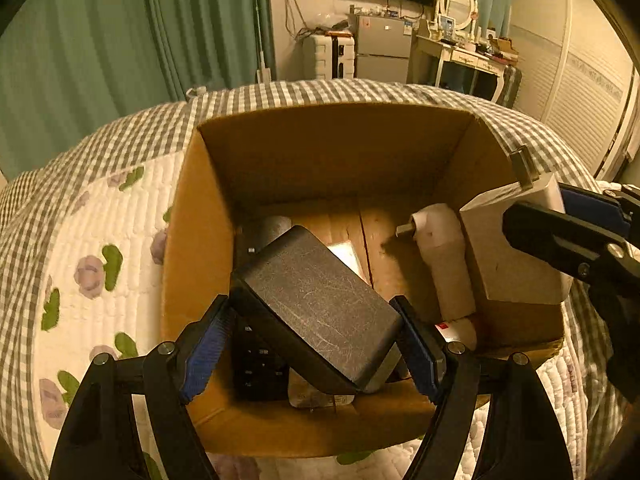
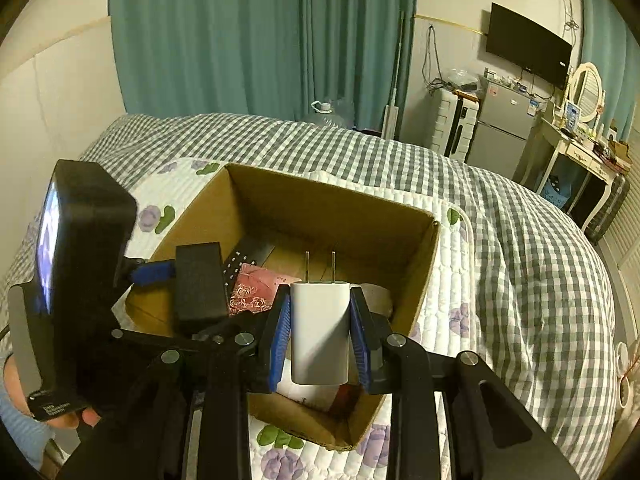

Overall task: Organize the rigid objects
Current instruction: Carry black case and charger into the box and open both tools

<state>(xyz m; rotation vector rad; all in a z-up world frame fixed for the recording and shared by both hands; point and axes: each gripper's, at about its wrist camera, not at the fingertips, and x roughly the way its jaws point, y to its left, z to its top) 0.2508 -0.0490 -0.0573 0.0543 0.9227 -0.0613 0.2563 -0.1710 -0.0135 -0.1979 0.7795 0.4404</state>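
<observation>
An open cardboard box (image 1: 332,148) sits on the bed; it also shows in the right wrist view (image 2: 332,208). My left gripper (image 1: 316,344) is shut on a dark grey rectangular block (image 1: 320,304), held tilted over the box's near left part; the block also shows in the right wrist view (image 2: 200,284). My right gripper (image 2: 320,332) is shut on a white plug charger (image 2: 320,332), prongs pointing forward, above the box's near right side. The charger also shows in the left wrist view (image 1: 512,248). Inside lie a white cylindrical item (image 1: 444,252), a black remote (image 1: 260,360) and a pink packet (image 2: 252,292).
The box rests on a white floral quilt (image 1: 92,264) over a grey checked bedspread (image 2: 520,248). Green curtains, a small fridge (image 2: 500,124), a suitcase, a dressing table and a wall TV stand at the far side of the room.
</observation>
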